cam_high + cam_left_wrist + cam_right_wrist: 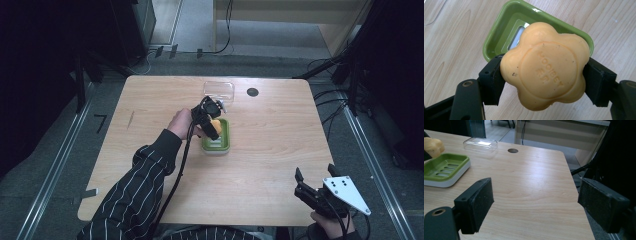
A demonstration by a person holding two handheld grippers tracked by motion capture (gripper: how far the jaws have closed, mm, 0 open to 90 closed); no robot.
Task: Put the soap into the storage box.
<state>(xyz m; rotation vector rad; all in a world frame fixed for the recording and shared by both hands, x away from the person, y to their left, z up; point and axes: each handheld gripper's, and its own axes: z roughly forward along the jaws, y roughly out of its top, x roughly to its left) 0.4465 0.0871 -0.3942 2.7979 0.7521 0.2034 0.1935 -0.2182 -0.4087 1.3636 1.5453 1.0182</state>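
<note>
An orange flower-shaped soap bar is clamped between the black jaws of my left gripper, held just above the green soap dish. From above, that left gripper hovers over the near-left part of the dish with the soap in it. In the right gripper view the soap shows at the far left above the dish. My right gripper rests at the table's front right corner, its jaws wide apart and empty.
A clear plastic lid lies behind the dish near the table's far edge, beside a round cable hole. Bare wood stretches between the dish and the right gripper. The table's right edge is close to that gripper.
</note>
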